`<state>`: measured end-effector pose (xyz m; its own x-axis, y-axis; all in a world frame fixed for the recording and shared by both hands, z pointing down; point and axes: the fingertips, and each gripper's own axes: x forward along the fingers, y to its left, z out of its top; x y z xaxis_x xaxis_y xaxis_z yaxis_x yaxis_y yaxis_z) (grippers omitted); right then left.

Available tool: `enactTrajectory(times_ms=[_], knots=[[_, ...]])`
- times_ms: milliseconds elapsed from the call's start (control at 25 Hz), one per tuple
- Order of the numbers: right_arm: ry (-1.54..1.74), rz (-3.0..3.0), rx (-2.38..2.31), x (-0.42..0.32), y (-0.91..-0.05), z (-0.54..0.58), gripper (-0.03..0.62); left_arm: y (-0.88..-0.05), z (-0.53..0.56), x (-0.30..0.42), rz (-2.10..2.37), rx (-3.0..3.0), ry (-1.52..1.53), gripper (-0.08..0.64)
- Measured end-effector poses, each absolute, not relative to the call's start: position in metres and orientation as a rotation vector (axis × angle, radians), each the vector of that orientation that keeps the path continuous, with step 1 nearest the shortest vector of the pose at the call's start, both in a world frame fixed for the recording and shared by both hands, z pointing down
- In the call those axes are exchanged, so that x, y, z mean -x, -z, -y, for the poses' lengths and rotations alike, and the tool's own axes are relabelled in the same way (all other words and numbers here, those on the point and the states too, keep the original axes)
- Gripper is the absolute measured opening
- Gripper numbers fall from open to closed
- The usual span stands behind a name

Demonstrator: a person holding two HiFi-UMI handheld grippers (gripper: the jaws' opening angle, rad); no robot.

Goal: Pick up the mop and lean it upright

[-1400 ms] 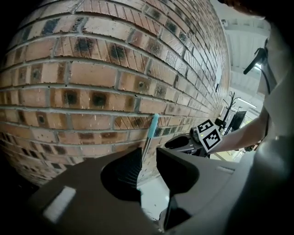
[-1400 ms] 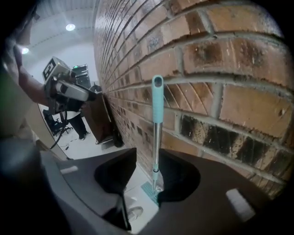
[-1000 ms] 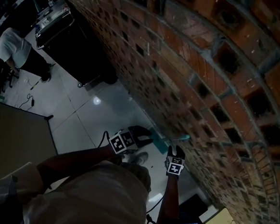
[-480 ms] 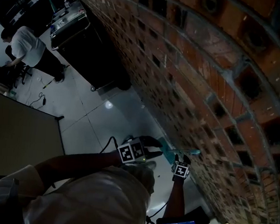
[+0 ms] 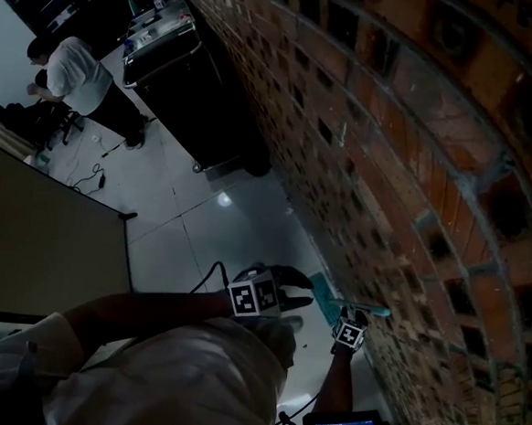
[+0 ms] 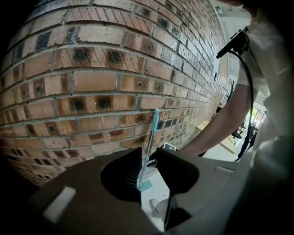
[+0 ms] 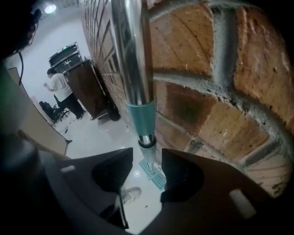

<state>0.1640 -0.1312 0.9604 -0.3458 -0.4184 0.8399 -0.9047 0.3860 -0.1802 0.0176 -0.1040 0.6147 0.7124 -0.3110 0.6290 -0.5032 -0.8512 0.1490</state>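
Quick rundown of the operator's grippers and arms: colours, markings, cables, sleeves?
Both the left gripper and right gripper have broad dark jaws with scooped inner faces, grey bodies. Each carries a white cube with black square markers: left cube, right cube. A black cable trails off the left one. Light short-sleeved shirt, forearms bare. The right jaws have just been closing around the mop handle, not gripping.
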Motion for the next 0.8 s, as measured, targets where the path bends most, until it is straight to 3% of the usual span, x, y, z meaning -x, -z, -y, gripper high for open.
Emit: enactTrajectory(times_ms=[240,480,800], knots=[[-0.855,1.932,-1.157,-0.162,-0.971,0.146,0.188,-0.614,0.110,-0.009,0.676,-2.610,-0.878,0.120],[-0.850,1.957,-1.144,-0.146,-0.975,0.155,0.124,-0.615,0.114,-0.007,0.697,-2.610,-0.870,0.120],[-0.863,1.914,-1.126,-0.143,-0.963,0.138,0.126,-0.607,0.114,-0.014,0.694,-2.629,-0.847,0.120]])
